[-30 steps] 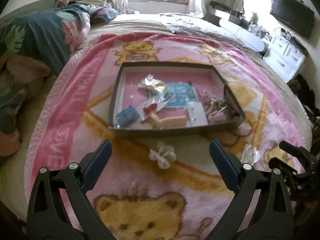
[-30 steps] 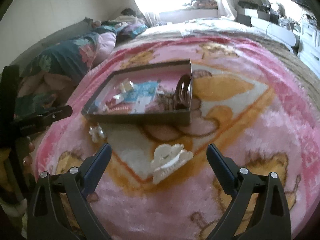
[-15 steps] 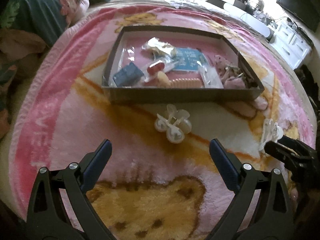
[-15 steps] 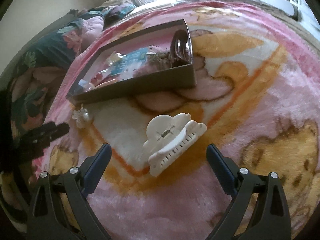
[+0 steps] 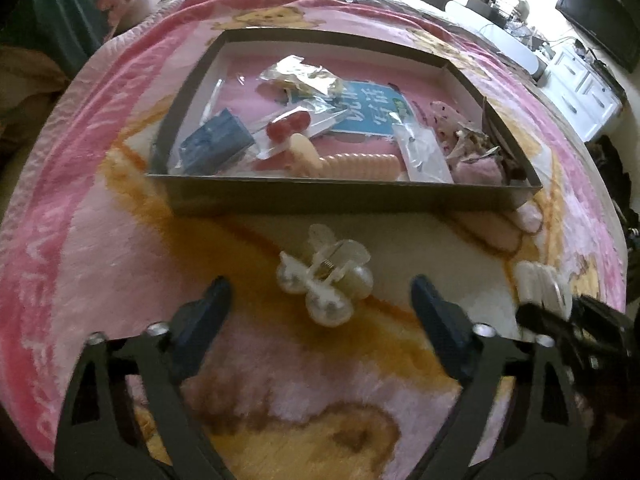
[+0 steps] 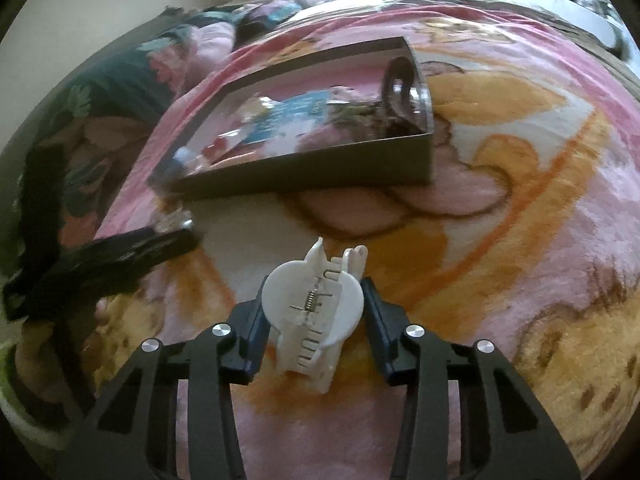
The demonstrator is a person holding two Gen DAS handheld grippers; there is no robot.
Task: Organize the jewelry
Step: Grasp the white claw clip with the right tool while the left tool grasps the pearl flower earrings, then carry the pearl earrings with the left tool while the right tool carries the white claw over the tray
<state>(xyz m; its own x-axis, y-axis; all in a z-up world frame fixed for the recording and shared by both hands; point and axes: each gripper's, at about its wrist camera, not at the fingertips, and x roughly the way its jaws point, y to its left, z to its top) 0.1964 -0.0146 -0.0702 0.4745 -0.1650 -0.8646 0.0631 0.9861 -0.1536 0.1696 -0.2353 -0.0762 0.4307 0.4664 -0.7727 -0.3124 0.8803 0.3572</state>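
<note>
A pearl hair claw clip (image 5: 326, 280) lies on the pink blanket just beyond my open left gripper (image 5: 320, 304), between its fingertips and the box. A dark shallow box (image 5: 340, 196) holds several jewelry pieces and packets. My right gripper (image 6: 314, 316) is shut on a white hair claw clip (image 6: 314, 312), low over the blanket. That white clip also shows in the left wrist view (image 5: 540, 286) at the right, with the right gripper's black tip beside it. The box also shows in the right wrist view (image 6: 312, 168). The left gripper's arm (image 6: 120, 256) shows at the left.
The pink bear-print blanket (image 5: 80, 260) covers the bed. Pillows and a dark floral quilt (image 6: 120, 80) lie at the far left. White drawers (image 5: 584, 96) and a TV (image 5: 600, 12) stand off the bed's right side.
Both grippers moved forward and down. The right gripper closed on the white claw clip. The left gripper came up to the pearl clip and stays open.
</note>
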